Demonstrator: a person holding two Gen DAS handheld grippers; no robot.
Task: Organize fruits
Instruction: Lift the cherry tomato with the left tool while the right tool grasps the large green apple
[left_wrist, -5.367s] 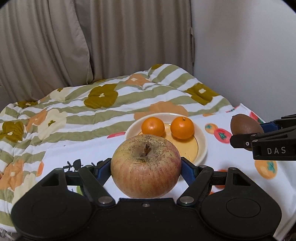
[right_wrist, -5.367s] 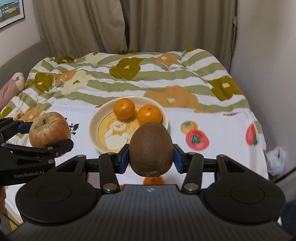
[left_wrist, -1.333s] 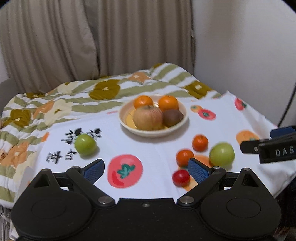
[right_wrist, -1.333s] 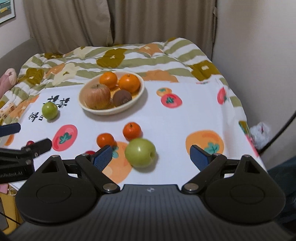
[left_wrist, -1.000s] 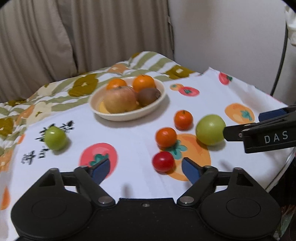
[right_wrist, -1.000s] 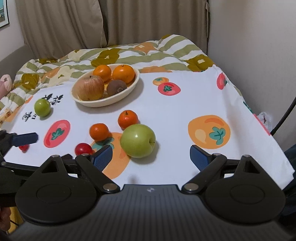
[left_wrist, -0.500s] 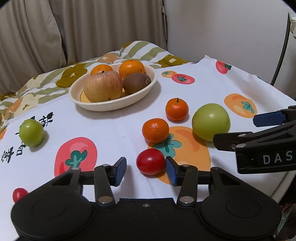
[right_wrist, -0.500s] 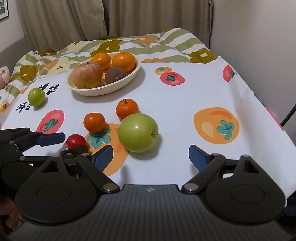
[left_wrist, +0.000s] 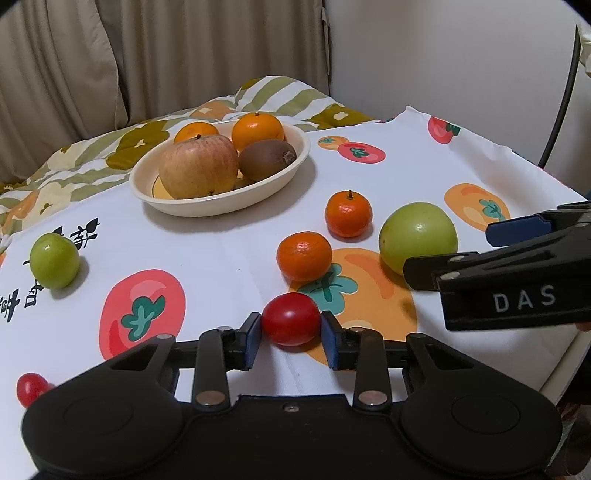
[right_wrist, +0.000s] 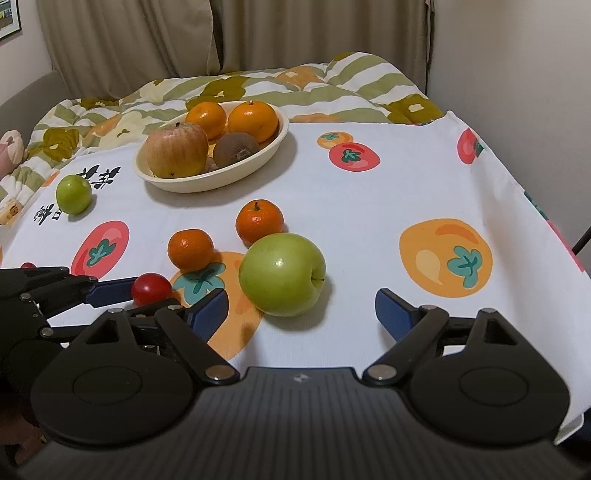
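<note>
Left wrist view
Left gripper (left_wrist: 291, 334): its blue fingers (left_wrist: 252, 341) are pressing both sides of a red tomato (left_wrist: 291, 324), which is sitting on the tablecloth (left_wrist: 221, 254) at 6 o'clock.
Mandarins: one mandarin (left_wrist: 304, 256) is lying just past the tomato; a second mandarin (left_wrist: 348, 213) is lying beyond it toward 1 o'clock.
Big green apple (left_wrist: 418, 236): resting at 3 o'clock, just beside the tip of the right gripper (left_wrist: 491, 251), which is reaching in from the right.
Bowl (left_wrist: 221, 199): sitting at 11 o'clock, holding a reddish apple (left_wrist: 198, 166), a kiwi (left_wrist: 267, 160) and two oranges (left_wrist: 258, 131).
Small green fruit (left_wrist: 54, 260): lying at 9 o'clock, well apart.
Second small tomato (left_wrist: 30, 387): peeking out at 8 o'clock.

Right wrist view
Right gripper (right_wrist: 301, 312): its fingers (right_wrist: 208, 314) are standing wide apart, holding nothing; the big green apple (right_wrist: 282, 279) is lying just ahead of them, nearer the left finger.
Left gripper (right_wrist: 122, 295): coming in at 9 o'clock, closed around the red tomato (right_wrist: 151, 289).
Bowl (right_wrist: 207, 179): sitting at 11 o'clock on the table.
</note>
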